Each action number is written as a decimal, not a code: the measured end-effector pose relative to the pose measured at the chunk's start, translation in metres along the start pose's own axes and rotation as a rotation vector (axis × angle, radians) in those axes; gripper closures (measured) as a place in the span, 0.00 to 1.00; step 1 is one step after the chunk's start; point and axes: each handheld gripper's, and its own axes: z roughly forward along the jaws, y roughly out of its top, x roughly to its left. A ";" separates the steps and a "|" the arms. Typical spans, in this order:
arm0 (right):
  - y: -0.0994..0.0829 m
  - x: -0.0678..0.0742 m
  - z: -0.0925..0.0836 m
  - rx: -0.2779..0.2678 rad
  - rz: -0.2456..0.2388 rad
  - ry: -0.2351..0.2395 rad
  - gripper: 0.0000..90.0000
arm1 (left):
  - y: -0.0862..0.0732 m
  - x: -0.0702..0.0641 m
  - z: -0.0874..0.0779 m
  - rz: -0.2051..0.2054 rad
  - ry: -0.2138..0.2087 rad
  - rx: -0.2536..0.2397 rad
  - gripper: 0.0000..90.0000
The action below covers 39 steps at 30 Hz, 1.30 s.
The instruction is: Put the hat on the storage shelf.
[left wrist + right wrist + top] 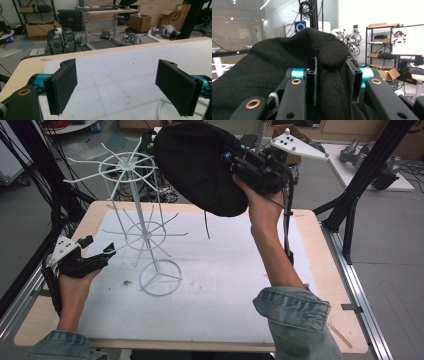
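The right gripper [234, 165] pinched a fold of a black knit hat [200, 165] between its fingers [312, 75], holding it in the air above the far middle of the bench [320, 265], just right of the white wire rack [145, 225]. The left gripper [102, 254] rested at the bench's near left, fingers [62, 85] spread wide with nothing between them.
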 end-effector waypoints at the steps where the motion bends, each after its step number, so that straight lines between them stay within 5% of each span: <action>1: -0.002 0.000 0.000 0.003 0.002 -0.001 0.76 | 0.000 0.000 0.000 0.001 -0.001 -0.001 0.20; 23: -0.043 -0.007 -0.002 0.036 0.062 0.011 0.74 | 0.000 0.000 0.000 0.004 -0.001 0.002 0.20; 39: -0.056 -0.004 -0.002 0.070 0.034 0.000 0.70 | 0.000 0.001 -0.001 0.004 0.005 -0.001 0.20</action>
